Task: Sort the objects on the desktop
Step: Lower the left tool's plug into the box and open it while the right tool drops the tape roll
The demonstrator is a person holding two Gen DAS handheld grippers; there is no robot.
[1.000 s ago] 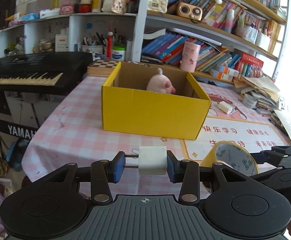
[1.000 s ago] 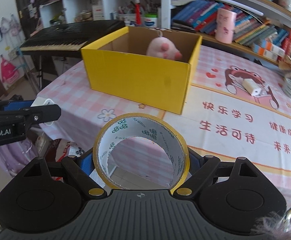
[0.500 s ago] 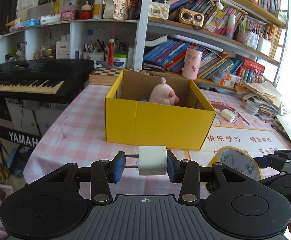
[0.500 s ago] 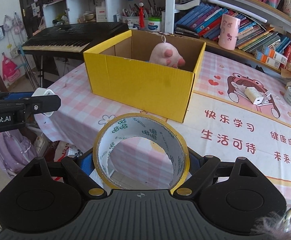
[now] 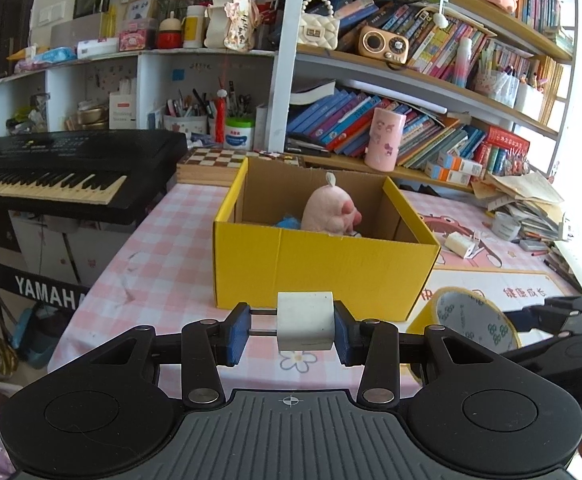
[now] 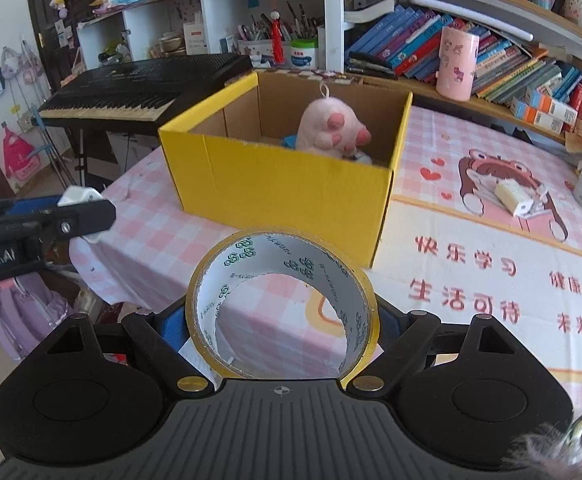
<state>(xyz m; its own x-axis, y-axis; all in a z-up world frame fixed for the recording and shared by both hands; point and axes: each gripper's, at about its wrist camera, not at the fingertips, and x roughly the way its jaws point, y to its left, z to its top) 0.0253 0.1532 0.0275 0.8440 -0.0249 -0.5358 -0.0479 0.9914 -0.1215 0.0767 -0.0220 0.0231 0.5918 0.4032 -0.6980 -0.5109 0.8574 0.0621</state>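
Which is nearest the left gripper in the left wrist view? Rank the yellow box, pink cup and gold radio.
1. Yellow box, straight ahead of the left gripper on the table.
2. Pink cup, behind the box, slightly right.
3. Gold radio, shelf above.

Both grippers raised side by side, each clamped on a load.

The left gripper (image 5: 291,334) pinches a white plug block (image 5: 305,321) between its blue pads (image 5: 238,334) (prongs against the left one); the right gripper (image 6: 281,322) squeezes a yellow tape roll (image 6: 283,304), held on edge, hole facing forward.
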